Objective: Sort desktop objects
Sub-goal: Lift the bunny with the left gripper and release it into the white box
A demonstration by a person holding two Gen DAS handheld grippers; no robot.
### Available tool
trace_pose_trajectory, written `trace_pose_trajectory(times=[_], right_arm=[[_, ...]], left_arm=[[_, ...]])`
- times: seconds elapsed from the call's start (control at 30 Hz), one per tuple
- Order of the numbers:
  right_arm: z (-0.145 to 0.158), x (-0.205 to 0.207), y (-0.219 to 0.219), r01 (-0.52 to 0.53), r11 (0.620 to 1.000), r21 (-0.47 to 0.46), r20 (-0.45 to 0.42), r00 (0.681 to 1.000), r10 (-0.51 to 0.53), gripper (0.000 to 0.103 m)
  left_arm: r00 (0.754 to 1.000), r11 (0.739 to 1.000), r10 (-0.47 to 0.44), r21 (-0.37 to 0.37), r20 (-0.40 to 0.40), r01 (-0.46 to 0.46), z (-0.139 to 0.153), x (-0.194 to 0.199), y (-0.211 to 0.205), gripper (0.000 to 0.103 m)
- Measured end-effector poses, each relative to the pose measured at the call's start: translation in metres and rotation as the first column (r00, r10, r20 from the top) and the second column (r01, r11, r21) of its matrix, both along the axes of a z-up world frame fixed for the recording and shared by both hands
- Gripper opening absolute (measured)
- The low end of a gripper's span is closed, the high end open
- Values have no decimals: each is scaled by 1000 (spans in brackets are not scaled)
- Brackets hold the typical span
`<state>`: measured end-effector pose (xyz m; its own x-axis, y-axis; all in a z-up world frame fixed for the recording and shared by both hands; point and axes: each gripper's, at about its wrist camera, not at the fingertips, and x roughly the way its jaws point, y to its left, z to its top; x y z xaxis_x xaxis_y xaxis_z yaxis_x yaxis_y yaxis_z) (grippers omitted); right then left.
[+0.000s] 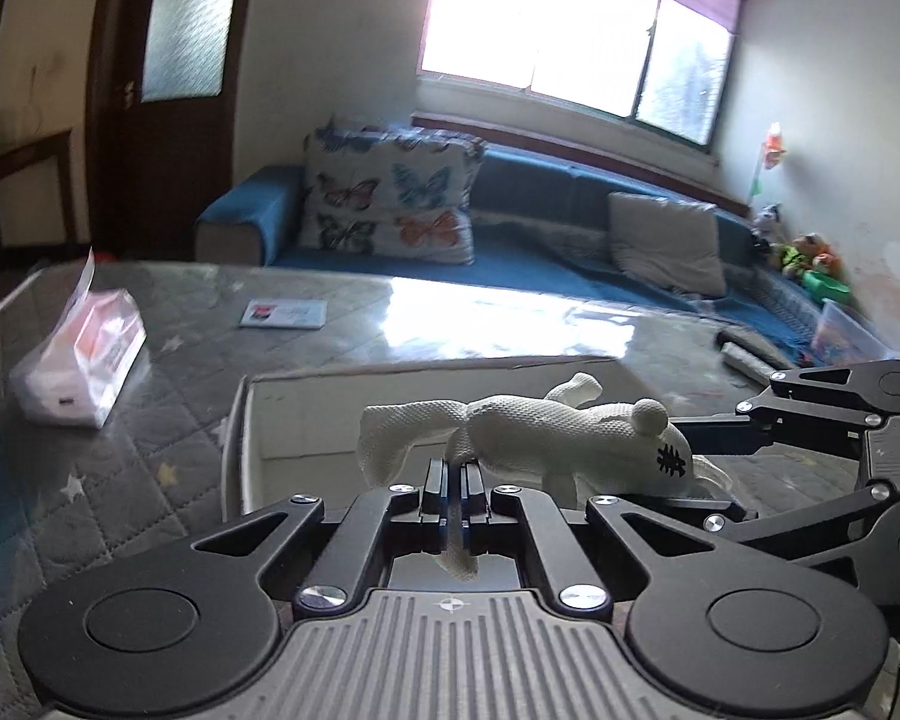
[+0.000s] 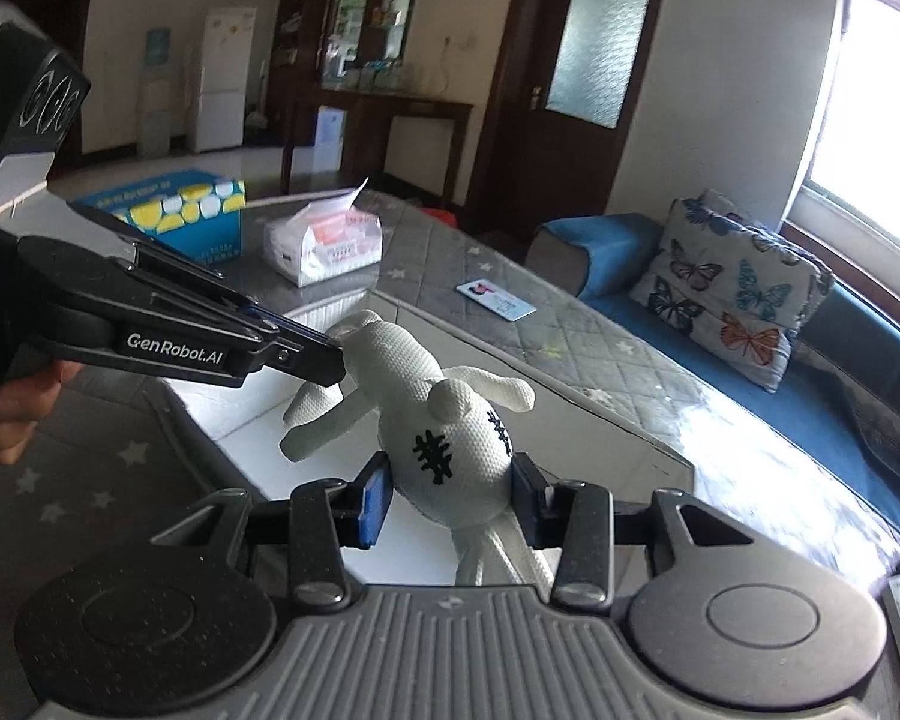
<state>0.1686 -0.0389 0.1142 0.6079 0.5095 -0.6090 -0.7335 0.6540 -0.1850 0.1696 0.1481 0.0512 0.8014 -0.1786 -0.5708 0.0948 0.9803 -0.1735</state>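
Between your two sets of tongs, above the shallow white tray (image 1: 252, 420), hangs the white plush toy (image 2: 450, 438), carried by both. The left tongs (image 1: 453, 483) are pinched nearly closed on a thin limb; the right tongs (image 2: 447, 501) clamp the rounded head, jaws spread by its bulk. My judgement: the step in hand is transport of the toy to its sorting place, and the next move calls for lowering both ends together before letting go. The toy is soft, waffle-knit fabric with black stitched marks, limp in the limbs. Beyond the tongs, the surface (image 1: 168, 396) shows quilted grey cloth with stars under glossy covering.
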Motion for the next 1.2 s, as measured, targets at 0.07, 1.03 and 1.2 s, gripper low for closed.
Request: trace_pose_trajectory(times=[0.07, 1.03, 1.2], right_arm=[[-6, 9, 7, -8, 1000, -16, -13, 1000, 8, 42], [-22, 27, 3, 93, 995, -26, -65, 993, -95, 58], [-10, 3, -18, 124, 992, 4, -54, 991, -124, 63]], left_arm=[[1000, 1000, 18, 2, -24, -18, -6, 9, 3, 4], [995, 991, 69, 117, -71, -60, -17, -1, -17, 28], [999, 992, 43, 119, -33, -39, -5, -23, -30, 29]])
